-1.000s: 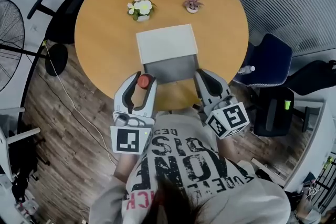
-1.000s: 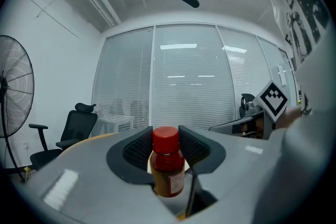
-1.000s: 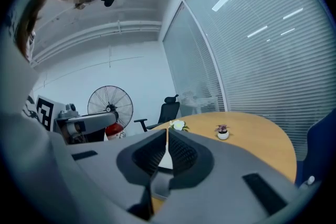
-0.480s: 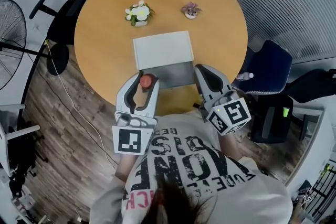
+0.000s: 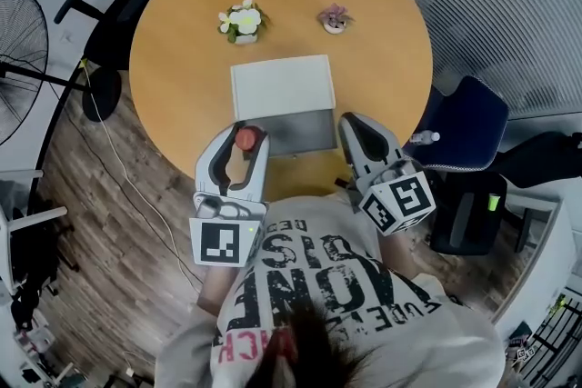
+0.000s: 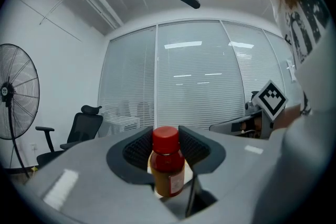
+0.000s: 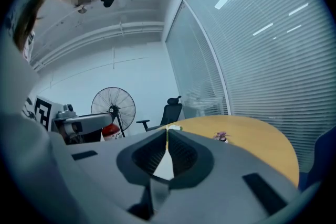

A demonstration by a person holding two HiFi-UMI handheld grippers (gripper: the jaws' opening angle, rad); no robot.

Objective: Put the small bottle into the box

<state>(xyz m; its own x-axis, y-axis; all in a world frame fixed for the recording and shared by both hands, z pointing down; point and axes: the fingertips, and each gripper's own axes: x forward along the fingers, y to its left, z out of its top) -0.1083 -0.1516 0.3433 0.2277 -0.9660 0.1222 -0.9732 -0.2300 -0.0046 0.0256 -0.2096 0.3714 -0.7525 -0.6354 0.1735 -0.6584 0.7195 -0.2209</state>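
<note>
The round wooden worktop (image 5: 182,59) fills the upper middle of the head view. On its half nearer the person lies the box (image 5: 282,86), opened out. Its white panel faces the far side and its grey inside lies towards the person.

The left hand-held gripper (image 5: 244,141) points at the near left corner of the box, level with the grey part and just beside it. Its jaws are clamped on the small bottle (image 5: 246,138). In the left gripper view the ribbed pads (image 6: 140,148) press on both sides of the bottle (image 6: 168,165). The bottle stands upright between them, with its red cap above the pads and its amber, labelled body below. The bottle is thus outside the box, close to its left edge and over the near part of the worktop.

The right hand-held gripper (image 5: 350,124) sits at the near right corner of the box. Its own view shows this gripper (image 7: 167,144) with its jaws closed tip to tip, nothing between them.

Two small flower pots stand well beyond the box, one white-bloomed (image 5: 242,19), one pinkish (image 5: 335,15).
</note>
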